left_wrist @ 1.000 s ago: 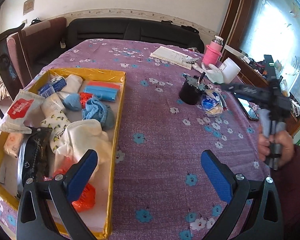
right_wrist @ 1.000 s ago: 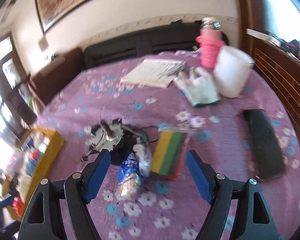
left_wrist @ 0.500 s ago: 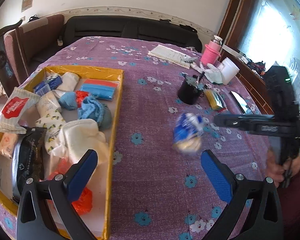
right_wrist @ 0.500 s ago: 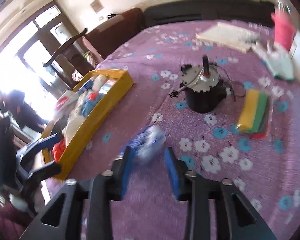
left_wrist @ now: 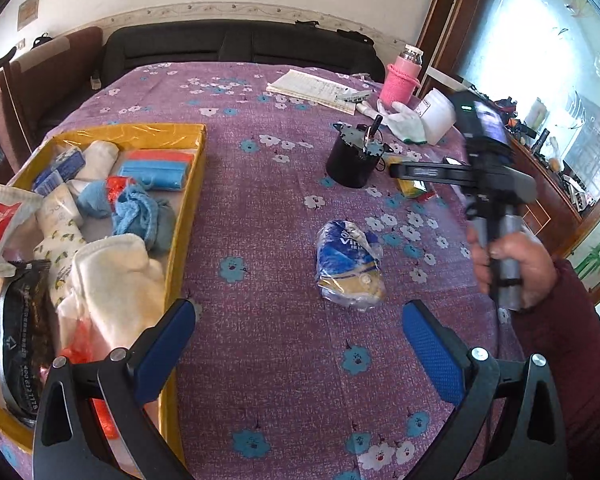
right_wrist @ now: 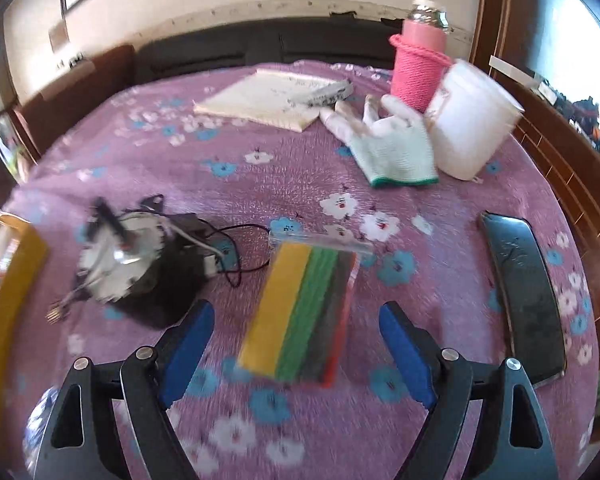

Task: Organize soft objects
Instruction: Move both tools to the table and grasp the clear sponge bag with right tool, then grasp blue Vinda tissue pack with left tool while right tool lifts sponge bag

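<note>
A blue and gold tissue pack (left_wrist: 348,264) lies loose on the purple flowered cloth, just ahead of my open, empty left gripper (left_wrist: 296,336). Left of it stands a yellow box (left_wrist: 188,200) filled with socks, cloths and packets. My right gripper (right_wrist: 296,320) hovers over a bagged pack of yellow, green and black sponges (right_wrist: 304,312). Its jaws are opening, and the pack lies below and between them with the pads clear of it. In the left wrist view a hand (left_wrist: 512,264) holds that gripper at the right.
A black motor (right_wrist: 140,268) with wires sits left of the sponges. A white glove (right_wrist: 392,148), white tub (right_wrist: 472,124), pink bottle (right_wrist: 418,68) and notebook (right_wrist: 268,100) lie behind. A dark phone (right_wrist: 528,288) lies at the right, near the table's wooden edge.
The right gripper carried the tissue pack toward the yellow box, let it go on the cloth, and swung back over the sponge pack with jaws apart. The left gripper barely shifted.
</note>
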